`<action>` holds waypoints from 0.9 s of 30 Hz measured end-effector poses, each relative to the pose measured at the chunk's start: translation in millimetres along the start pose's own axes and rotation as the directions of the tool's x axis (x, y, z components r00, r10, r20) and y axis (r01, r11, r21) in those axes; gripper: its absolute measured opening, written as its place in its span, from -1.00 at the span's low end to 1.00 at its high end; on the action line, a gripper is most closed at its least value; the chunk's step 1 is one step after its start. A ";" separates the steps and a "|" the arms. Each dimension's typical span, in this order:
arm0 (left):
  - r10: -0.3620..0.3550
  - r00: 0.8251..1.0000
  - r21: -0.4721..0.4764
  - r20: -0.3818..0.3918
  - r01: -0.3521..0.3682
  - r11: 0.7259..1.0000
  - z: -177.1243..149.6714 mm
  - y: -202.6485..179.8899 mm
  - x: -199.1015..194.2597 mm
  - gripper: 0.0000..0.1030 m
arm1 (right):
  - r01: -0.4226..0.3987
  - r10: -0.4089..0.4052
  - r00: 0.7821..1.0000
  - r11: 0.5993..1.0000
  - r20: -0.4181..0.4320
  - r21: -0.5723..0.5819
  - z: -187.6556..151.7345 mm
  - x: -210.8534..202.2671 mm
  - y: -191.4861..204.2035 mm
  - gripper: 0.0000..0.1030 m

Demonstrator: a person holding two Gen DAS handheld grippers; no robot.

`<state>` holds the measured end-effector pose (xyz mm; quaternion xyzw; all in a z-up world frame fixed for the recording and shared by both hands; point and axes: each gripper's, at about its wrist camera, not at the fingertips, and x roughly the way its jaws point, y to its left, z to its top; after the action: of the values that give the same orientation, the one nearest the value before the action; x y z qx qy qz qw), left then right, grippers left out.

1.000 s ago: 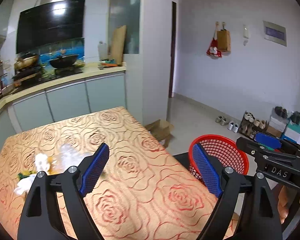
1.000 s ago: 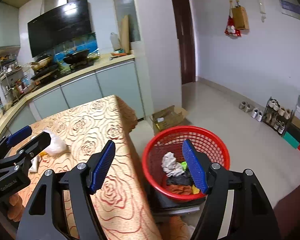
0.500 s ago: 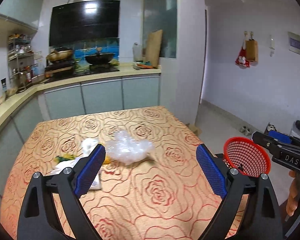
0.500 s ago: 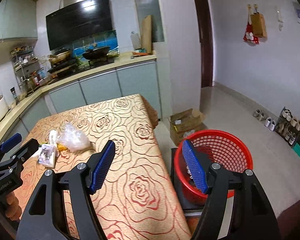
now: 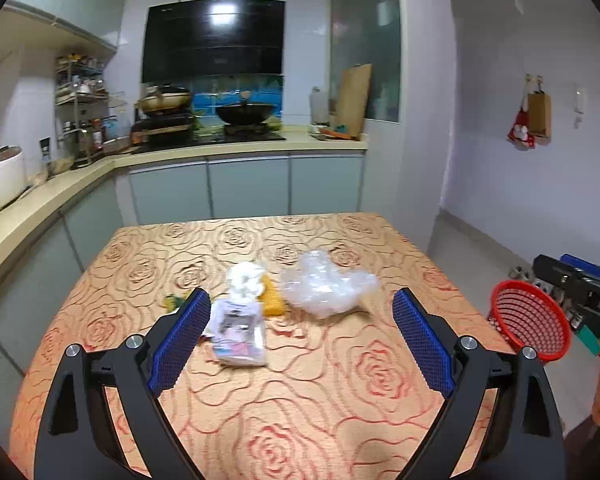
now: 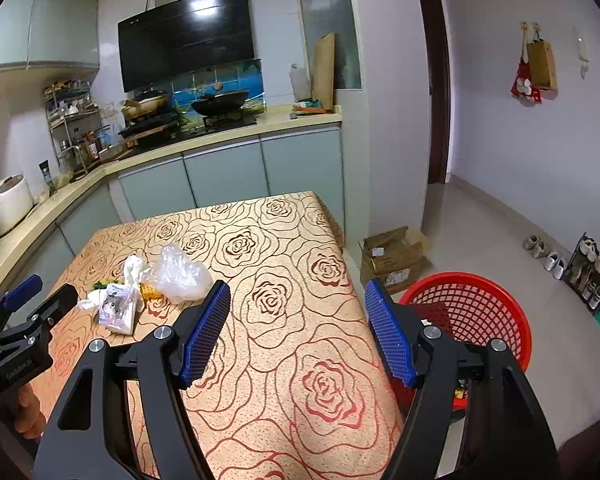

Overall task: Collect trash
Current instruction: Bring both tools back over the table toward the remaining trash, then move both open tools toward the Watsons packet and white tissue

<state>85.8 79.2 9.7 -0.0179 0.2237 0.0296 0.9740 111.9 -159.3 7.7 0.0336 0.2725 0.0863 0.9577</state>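
1. The left claw [image 5: 300, 332] is wide open and holds nothing. It hangs over the table [image 5: 340, 400] and points at the trash.
2. Just ahead of its left finger lies a flat packet [image 5: 240, 330]. It is nearest to the claw.
3. Past the packet there is a white tissue [image 5: 246, 278]. Beside it is a small yellow bit [image 5: 272, 300].
4. Ahead and a bit to the right lies a crumpled clear bag [image 5: 326, 288]. It sits on the table close by the yellow bit.
5. The right claw [image 6: 298, 330] is open too, with nothing in it. The trash is far off to its left.
6. The red basket [image 6: 488, 304] stands on the floor, just behind its right finger. Some trash seems to be in it already.
7. I think this is the reaching step. The left claw must next go down to one piece, maybe the packet, with a finger on each side. Then it must squeeze and carry it to the basket.
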 end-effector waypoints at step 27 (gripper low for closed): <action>0.127 0.988 -0.107 -0.092 -0.137 0.985 -20.7 79.6 25.4 0.73 | -0.117 0.110 0.990 0.990 -0.089 -0.083 -4.9 53.1 65.0 0.31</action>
<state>94.5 159.0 -21.7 -0.0591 0.2634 0.1059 0.9570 144.2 -85.5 -16.6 0.0032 0.3065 0.1539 0.9393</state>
